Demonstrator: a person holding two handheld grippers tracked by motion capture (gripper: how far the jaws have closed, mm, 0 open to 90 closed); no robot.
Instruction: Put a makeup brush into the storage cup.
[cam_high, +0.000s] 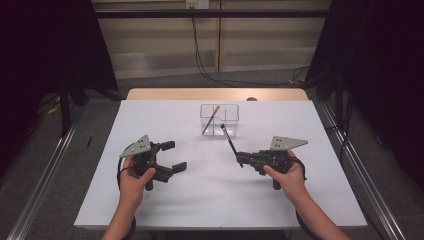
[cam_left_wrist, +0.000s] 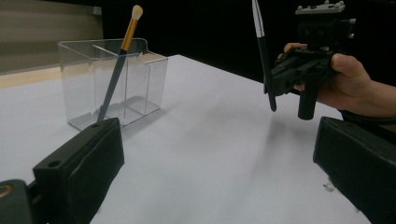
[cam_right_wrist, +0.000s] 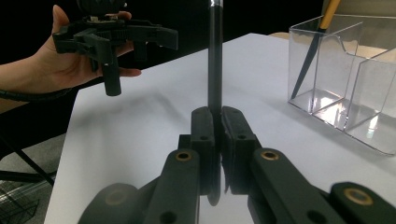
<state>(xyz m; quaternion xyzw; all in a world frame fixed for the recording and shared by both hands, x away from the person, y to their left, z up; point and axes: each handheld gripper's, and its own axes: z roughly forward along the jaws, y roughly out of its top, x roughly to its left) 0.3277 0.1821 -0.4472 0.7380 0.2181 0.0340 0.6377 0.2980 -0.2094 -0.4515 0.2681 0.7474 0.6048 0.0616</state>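
Standing upright between the right tool's (cam_right_wrist: 215, 123) closed jaws; dark brush (cam_right_wrist: 215, 60)

Bare white table (cam_high: 210, 190) lies open between the wide-set jaws of the left gripper (cam_high: 172, 156) and on ahead of them. Ahead of the right gripper (cam_high: 240, 159), whose jaws clamp the dark brush (cam_high: 229, 141), only the clear organizer (cam_high: 220, 120) and its leaning gold-handled brush (cam_high: 211, 120) stand in the way.

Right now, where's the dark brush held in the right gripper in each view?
High view: dark brush centre, slanting up from right gripper toward the clear organizer.
Left gripper view: upper right, upright.
Right gripper view: centre, rising between the shut jaws.
Shared landmark: the clear organizer.
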